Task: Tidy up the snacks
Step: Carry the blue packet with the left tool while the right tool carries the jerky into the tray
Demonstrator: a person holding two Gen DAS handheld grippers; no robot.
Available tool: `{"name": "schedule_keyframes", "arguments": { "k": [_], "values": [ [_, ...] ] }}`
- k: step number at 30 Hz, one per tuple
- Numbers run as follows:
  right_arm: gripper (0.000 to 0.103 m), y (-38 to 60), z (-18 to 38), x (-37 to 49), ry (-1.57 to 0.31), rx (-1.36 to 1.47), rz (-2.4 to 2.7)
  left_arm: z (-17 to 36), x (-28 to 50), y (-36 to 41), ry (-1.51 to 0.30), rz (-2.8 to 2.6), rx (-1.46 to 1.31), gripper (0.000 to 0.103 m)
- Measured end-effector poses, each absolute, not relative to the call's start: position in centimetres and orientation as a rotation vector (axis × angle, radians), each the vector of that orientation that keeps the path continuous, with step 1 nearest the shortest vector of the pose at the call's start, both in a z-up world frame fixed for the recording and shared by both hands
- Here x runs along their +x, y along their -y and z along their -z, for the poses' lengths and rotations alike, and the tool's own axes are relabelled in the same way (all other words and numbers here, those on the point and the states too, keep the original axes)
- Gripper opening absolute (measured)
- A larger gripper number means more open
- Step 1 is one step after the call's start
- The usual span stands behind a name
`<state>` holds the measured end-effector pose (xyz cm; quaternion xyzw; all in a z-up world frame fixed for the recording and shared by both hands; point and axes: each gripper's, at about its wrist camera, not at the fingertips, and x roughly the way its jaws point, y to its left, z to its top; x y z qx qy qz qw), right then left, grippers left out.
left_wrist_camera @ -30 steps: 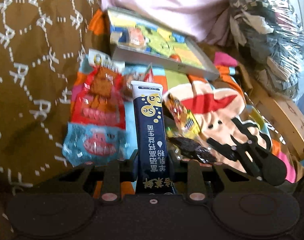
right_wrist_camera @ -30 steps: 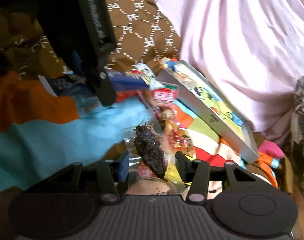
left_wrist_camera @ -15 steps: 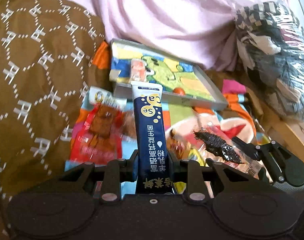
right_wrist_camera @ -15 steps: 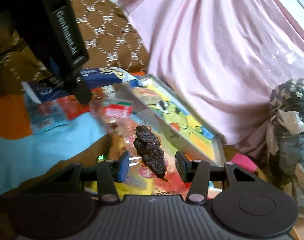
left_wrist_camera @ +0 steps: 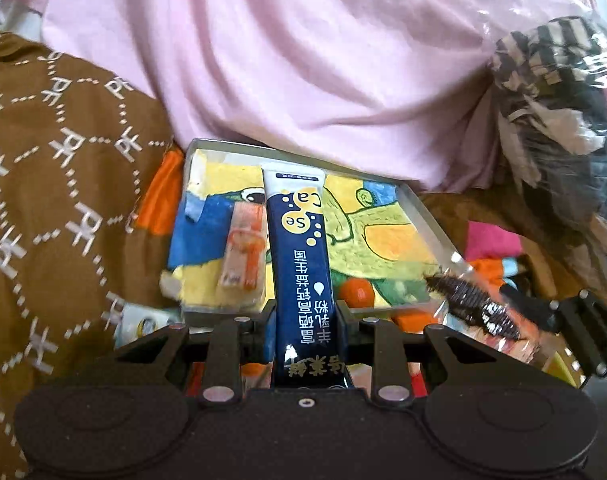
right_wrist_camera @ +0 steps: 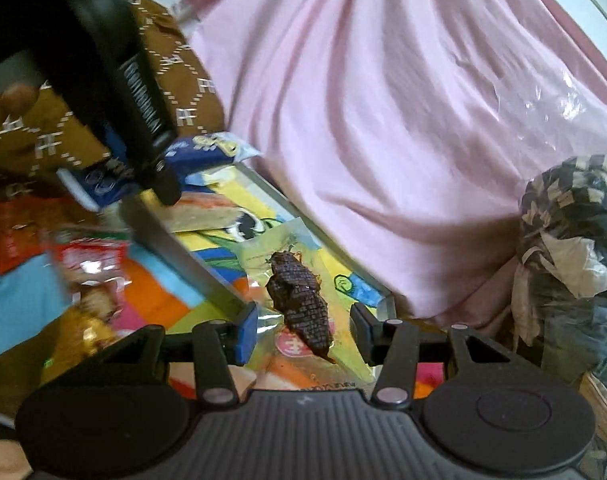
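My left gripper [left_wrist_camera: 303, 322] is shut on a long navy stick sachet [left_wrist_camera: 301, 256] with yellow dots and white Chinese print; its far end reaches over the tray. My right gripper [right_wrist_camera: 303, 328] is shut on a clear packet [right_wrist_camera: 299, 300] with a dark brown dried snack inside, held just above the tray's near edge. The packet also shows at the right of the left wrist view [left_wrist_camera: 475, 308]. The grey-rimmed tray [left_wrist_camera: 427, 220] has a colourful cartoon lining and holds a small orange-and-white packet [left_wrist_camera: 243, 252]. The left gripper and sachet show at upper left of the right wrist view [right_wrist_camera: 199, 152].
Loose red and gold snack packets [right_wrist_camera: 83, 264] lie on the colourful blanket left of the tray. A brown patterned cushion [left_wrist_camera: 55, 184] is to the left, pink fabric [left_wrist_camera: 303, 60] behind the tray, and a plastic-wrapped bundle [left_wrist_camera: 563, 120] to the right.
Both grippers have lifted and moved forward with their snacks, from over the loose packets on the blanket to the tray. The sachet's tip now hangs over the tray.
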<state>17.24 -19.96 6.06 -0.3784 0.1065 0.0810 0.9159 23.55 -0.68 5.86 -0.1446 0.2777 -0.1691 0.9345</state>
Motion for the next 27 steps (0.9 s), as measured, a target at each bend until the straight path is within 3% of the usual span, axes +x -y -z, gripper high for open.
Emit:
{"name": "schedule_keyframes", "arguments": {
  "k": [13, 27],
  "values": [
    [0.053, 23.7, -8.3, 27.7, -0.358, -0.556, -0.126, -4.9, 33.9, 4.7, -0.654, 0.306, -0.312, 0.03],
    [0.054, 26.8, -5.5, 31.9, -0.493, -0.451, -0.087, -3.0, 36.1, 7.8, -0.681, 0.327, -0.196, 0.032]
  ]
}}
